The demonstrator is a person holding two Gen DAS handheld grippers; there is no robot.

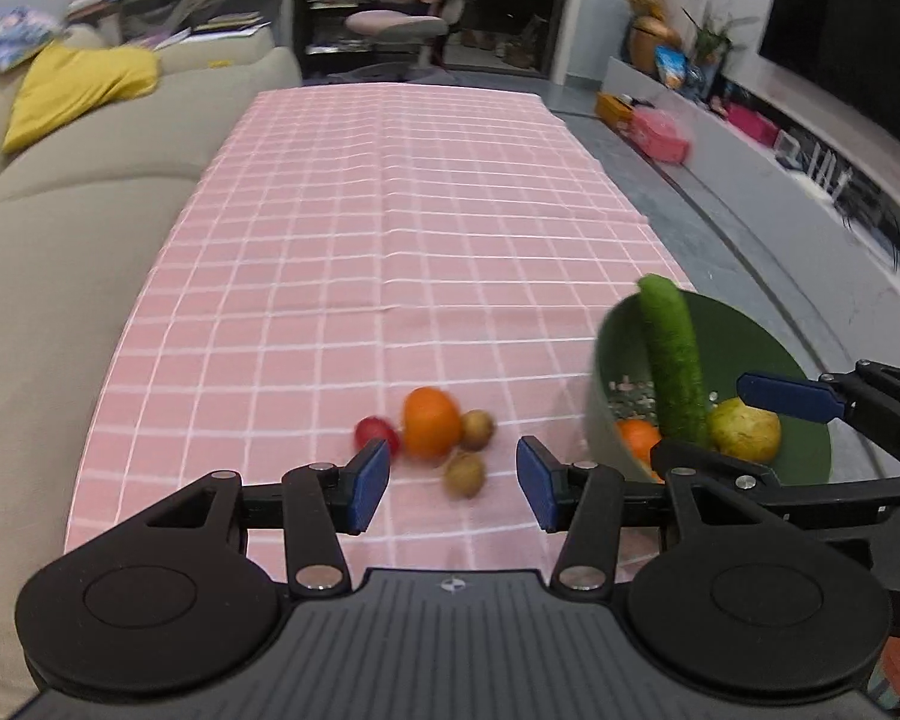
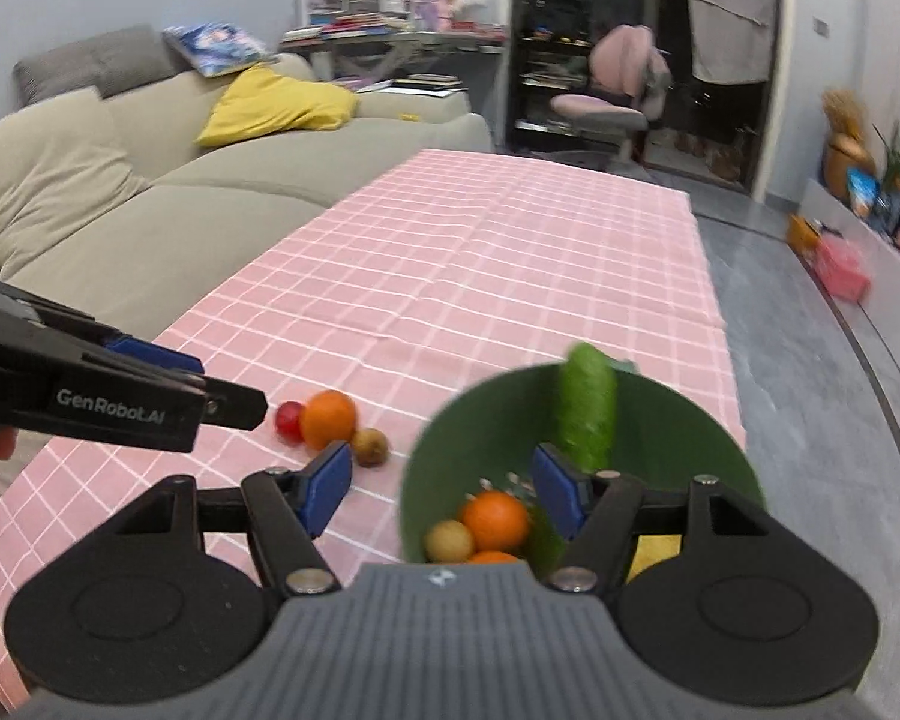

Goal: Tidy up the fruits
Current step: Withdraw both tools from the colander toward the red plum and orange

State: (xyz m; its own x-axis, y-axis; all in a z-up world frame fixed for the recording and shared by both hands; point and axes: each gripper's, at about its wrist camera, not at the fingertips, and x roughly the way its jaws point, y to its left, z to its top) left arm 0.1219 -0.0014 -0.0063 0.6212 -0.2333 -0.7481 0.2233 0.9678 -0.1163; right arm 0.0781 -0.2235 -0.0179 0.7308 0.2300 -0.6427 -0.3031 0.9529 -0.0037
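The left gripper point(image 1: 453, 483) is spread, the orange point(image 1: 431, 422) at its 12 o'clock. The right gripper point(image 2: 444, 495) gapes over the bowl point(image 2: 720, 450).

Pink-checked tablecloth point(image 1: 390, 228), green bowl point(image 1: 744, 330) and cucumber point(image 1: 672, 360), blue-padded fingers point(image 1: 369, 483).

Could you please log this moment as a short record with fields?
surface: pink checked tablecloth
container: green bowl at the cloth's right edge
in bowl: cucumber leaning on the rim, oranges, pear
loose on cloth: orange, red fruit, two brown fruits
left gripper: open, empty, above the loose fruit
right gripper: open, empty, over the bowl
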